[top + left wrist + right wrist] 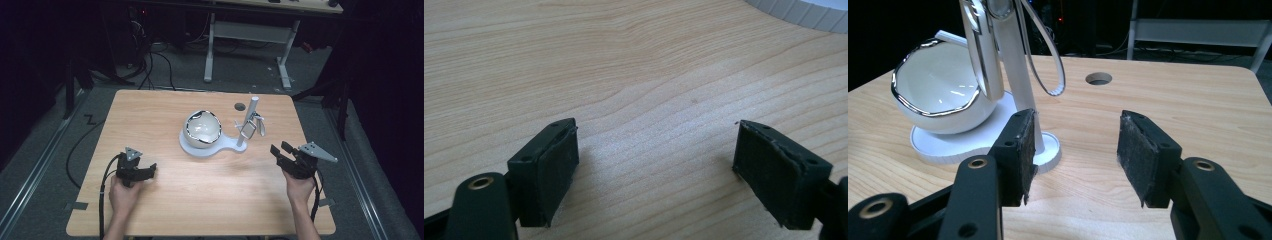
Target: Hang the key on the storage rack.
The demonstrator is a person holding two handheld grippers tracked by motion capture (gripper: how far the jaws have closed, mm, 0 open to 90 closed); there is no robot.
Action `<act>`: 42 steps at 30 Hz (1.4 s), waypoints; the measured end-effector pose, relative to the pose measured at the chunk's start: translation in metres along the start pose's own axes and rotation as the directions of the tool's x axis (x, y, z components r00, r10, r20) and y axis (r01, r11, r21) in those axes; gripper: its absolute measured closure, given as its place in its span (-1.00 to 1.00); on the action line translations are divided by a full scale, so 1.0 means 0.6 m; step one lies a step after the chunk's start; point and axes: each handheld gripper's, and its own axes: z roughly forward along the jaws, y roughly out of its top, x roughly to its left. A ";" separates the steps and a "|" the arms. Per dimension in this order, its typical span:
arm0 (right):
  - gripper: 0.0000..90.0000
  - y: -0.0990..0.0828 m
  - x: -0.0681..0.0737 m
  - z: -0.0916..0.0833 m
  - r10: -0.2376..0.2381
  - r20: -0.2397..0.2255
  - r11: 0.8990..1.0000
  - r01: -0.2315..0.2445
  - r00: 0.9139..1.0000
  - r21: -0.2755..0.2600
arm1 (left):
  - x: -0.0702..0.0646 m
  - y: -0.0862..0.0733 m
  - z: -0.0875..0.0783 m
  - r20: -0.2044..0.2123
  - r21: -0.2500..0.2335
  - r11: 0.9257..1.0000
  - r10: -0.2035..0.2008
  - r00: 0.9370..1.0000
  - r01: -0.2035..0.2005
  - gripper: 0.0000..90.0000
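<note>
A white bowl with a chrome rim [201, 128] sits tilted on a flat white base [200, 148] in the middle of the wooden table [210, 200]. At the base's right end stands a white post [248, 120] with a chrome-edged piece and a thin loop hanging from it. My left gripper [151, 168] lies low at the front left, pointing right; its jaws stand wide apart over bare wood [656, 165]. My right gripper [279, 148] is at the front right, pointing toward the post. Its jaws are apart with nothing between them [1075, 150]; the post [1015, 80] and bowl [940, 92] lie just beyond.
A round hole [240, 106] is cut in the table behind the post, also seen in the right gripper view [1098, 78]. Beyond the table's far edge are a white desk frame [247, 35] and black cables [155, 65] on the grey floor.
</note>
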 end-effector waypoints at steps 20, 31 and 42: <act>0.10 -0.046 -0.023 0.000 0.051 0.026 0.997 -0.052 0.998 0.058 | 0.000 0.000 0.000 0.000 0.000 1.000 0.000 1.000 0.000 -0.59; 0.10 -0.062 -0.027 0.016 0.041 0.046 0.993 -0.046 0.998 0.112 | 0.000 0.000 0.000 -0.001 -0.001 1.000 0.000 1.000 0.000 -0.59; 0.10 -0.077 -0.024 0.035 0.032 0.070 0.987 -0.043 0.997 0.156 | 0.000 0.000 0.000 0.000 0.000 1.000 0.000 1.000 0.000 -0.59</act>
